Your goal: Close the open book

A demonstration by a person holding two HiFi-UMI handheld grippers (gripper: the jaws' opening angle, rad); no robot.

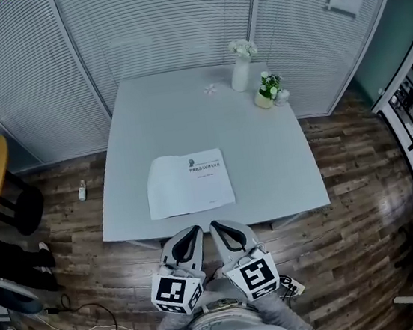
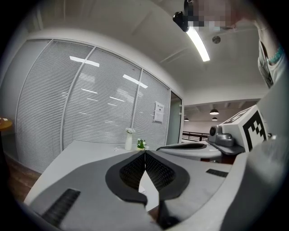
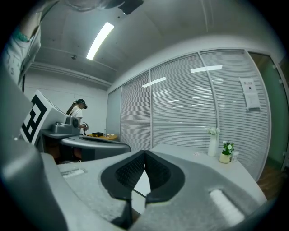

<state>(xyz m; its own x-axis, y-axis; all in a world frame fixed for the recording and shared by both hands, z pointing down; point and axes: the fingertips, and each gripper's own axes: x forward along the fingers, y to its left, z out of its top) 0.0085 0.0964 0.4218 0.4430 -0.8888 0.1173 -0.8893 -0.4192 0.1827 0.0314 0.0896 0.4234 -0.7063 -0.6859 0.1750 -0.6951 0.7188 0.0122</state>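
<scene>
Open book (image 1: 190, 183) lies flat on the table (image 1: 275, 166), close to its near edge. Just short of that edge, side by side, the left tongs (image 1: 191, 234) are closed tip to tip on nothing, and the right tongs (image 1: 220, 228) are closed and empty too.

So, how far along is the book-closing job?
Nothing looks done yet: the book lies open, pages up, near the front edge of the table. In hand: nothing; the left gripper and right gripper are shut, empty, short of the book. Left: reaching the book and folding one side over.
</scene>
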